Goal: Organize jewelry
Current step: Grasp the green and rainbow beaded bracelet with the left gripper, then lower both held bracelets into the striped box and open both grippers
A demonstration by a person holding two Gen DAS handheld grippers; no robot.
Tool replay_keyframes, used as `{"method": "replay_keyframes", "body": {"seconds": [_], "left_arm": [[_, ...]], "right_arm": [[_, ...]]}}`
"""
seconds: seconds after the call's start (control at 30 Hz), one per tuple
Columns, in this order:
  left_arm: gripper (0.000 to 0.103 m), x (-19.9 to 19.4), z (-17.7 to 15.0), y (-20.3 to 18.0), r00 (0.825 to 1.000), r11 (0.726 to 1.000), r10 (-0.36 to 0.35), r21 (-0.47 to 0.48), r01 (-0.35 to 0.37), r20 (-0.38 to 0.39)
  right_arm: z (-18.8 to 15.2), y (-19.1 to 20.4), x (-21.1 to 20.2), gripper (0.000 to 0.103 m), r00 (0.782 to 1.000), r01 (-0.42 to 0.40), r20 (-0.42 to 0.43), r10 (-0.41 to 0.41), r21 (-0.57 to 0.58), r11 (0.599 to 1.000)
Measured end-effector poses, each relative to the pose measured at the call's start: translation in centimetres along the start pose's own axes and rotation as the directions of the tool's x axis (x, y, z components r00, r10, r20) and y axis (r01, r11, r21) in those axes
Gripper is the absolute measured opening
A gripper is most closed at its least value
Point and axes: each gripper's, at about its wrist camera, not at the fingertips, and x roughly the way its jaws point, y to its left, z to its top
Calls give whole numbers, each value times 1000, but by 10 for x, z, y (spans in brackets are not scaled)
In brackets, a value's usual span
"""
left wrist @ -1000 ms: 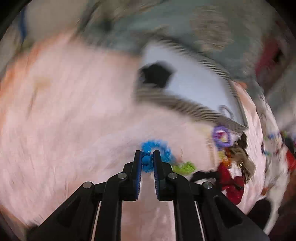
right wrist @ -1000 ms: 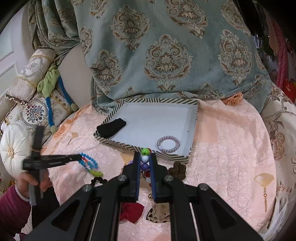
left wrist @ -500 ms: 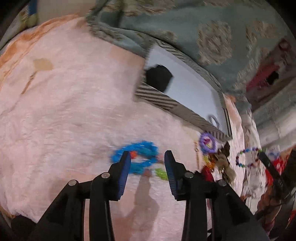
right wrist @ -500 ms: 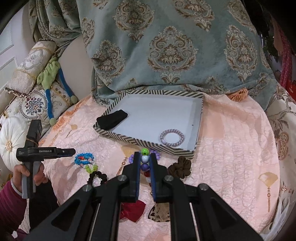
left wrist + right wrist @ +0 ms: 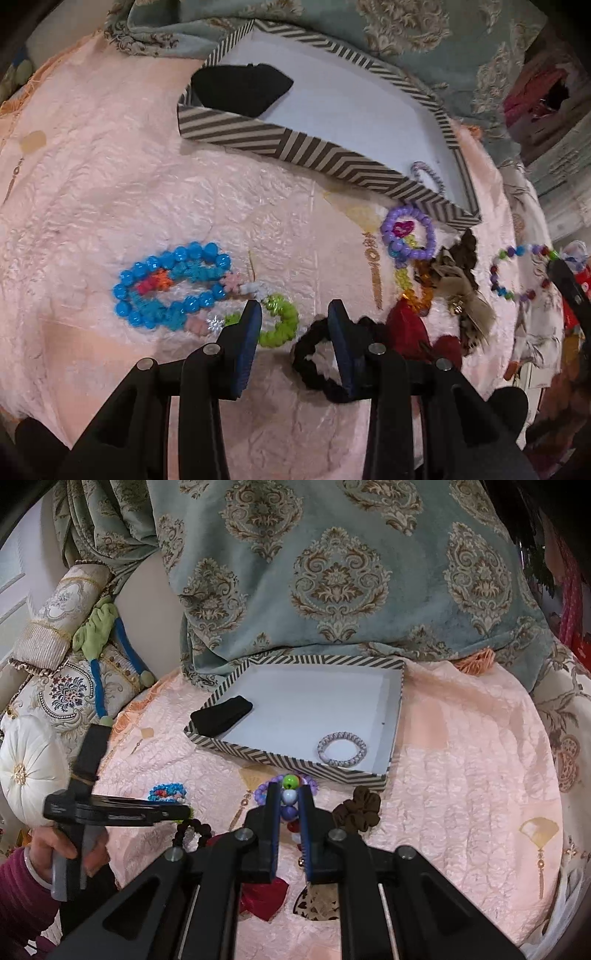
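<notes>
Multicolour bead bracelet (image 5: 289, 800) clamped between closed fingers of right hand-held gripper (image 5: 289, 805), held above the pink quilted cloth (image 5: 461, 775); same bracelet hanging at far right of left wrist view (image 5: 517, 271). Left hand-held gripper (image 5: 293, 325) jaws apart and closing slightly, nothing pinched: green bead loop (image 5: 282, 323) just under left finger, black bead bracelet (image 5: 314, 363) partly behind right finger. Blue bead bracelet (image 5: 170, 284) lying flat on cloth, left of the green loop, touching it via pale flower beads. Purple bead bracelet (image 5: 406, 232) just outside near-right corner of striped tray (image 5: 280, 144). Brown scrunchie (image 5: 360, 808) beside that corner too; red fabric piece (image 5: 408, 325) near it. Inside tray: lilac bracelet (image 5: 341, 749) at near-right corner, black pouch (image 5: 221, 716) at left corner; rest of white floor bare.

Surface: pink quilted cloth with peach patches and gold fan prints, draped over a rounded seat or cushion, can't tell which. Teal damask fabric (image 5: 332, 572) behind tray. Ornate cushions (image 5: 70, 690) and white round cushion (image 5: 26, 771) at left. Person's hand (image 5: 62, 853), magenta sleeve, on left gripper handle.
</notes>
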Motion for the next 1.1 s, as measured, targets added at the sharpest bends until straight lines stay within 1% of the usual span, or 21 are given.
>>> {"method": "replay_keyframes", "body": {"seconds": [0.1,0.2,0.23,0.33,0.4,0.47,0.53,0.57,0.7,0.8,0.87,1.0,1.1], "left_arm": [[15,8,4,2,1000,999,20,-30,-20,-7],[0,12,5,5,1000,999,26,-44,-26,-10],[0,13,6,7,1000,999,16,-52,-16,-12],[0,5,8,17,997,992,-75,-101,72,-19],[0,-8,7,18,993,987,-117,-109,117,6],[0,-27,7,16,989,984,-145,-98,148,42],[0,-48,10,12,980,978,-185,-83,191,76],[0,-61,15,6,973,973,-212,-70,219,95],[0,-98,30,-10,954,966,-253,-9,257,159],[0,-113,46,-17,947,966,-258,16,260,193],[0,-115,61,-22,943,965,-260,20,262,208],[0,-105,84,-34,947,971,-239,42,235,216],[0,-91,101,-42,953,978,-210,53,204,220]], "right_arm": [[-1,-1,0,9,1000,0,-4,0,0,1000],[-2,-3,0,9,1000,2,0,-2,5,1000],[-1,-3,-1,9,1000,3,4,-3,7,1000],[0,-1,-6,9,1000,5,19,-5,1,1000],[3,2,-12,9,999,1,33,-1,-6,1000],[7,6,-17,9,999,0,50,0,-14,1000],[12,9,-22,9,998,-3,66,4,-20,1000],[15,10,-24,9,997,-3,72,4,-22,1000],[28,12,-26,9,996,6,91,-4,-23,1000],[38,12,-21,9,996,9,94,-7,-21,1000],[44,14,-15,9,996,15,91,-13,-27,1000],[57,10,3,9,997,20,74,-18,-25,999],[66,7,19,9,998,27,57,-26,-27,999]]}}
